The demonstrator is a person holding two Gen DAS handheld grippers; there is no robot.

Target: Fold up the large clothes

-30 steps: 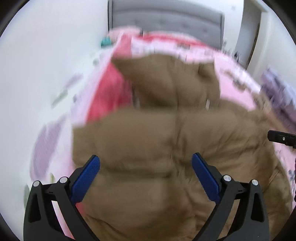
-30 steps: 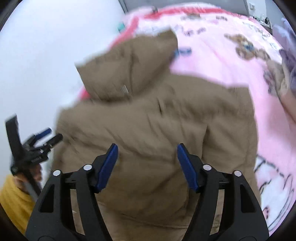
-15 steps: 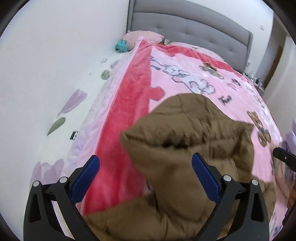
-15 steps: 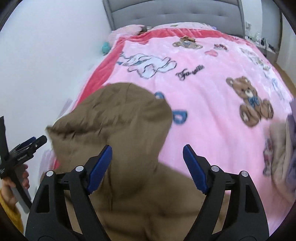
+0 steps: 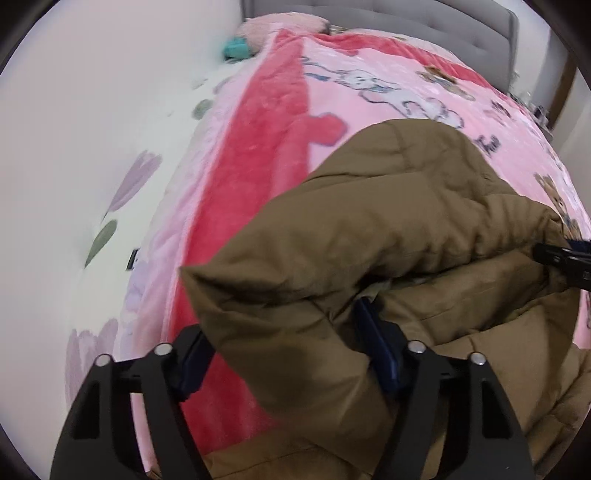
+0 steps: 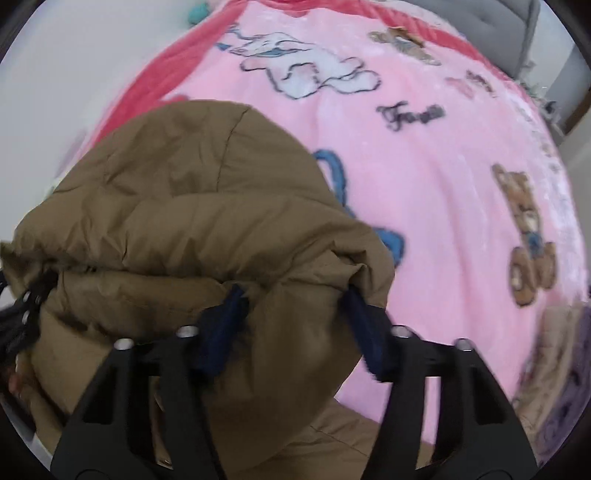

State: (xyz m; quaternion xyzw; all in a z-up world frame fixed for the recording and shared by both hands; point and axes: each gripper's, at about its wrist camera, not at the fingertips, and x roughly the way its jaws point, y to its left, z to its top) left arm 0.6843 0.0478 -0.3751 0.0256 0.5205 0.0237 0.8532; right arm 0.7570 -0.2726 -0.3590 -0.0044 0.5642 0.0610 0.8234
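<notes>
Brown padded jacket [image 5: 369, 229]: hood edge bunched between jaws of my left gripper [image 5: 284, 343] and right gripper [image 6: 291, 325], both just closing onto it.

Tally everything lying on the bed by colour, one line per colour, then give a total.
Brown: 1, the puffy brown quilted jacket
Pink and red: 1, the plush cartoon-print blanket
Pale pink: 1, the pillow by the headboard
Teal: 1, a small teal object, too blurred to identify
Total: 4

Puffy brown quilted jacket [image 5: 388, 221] lies bunched, hood forward, on the pink blanket
</notes>
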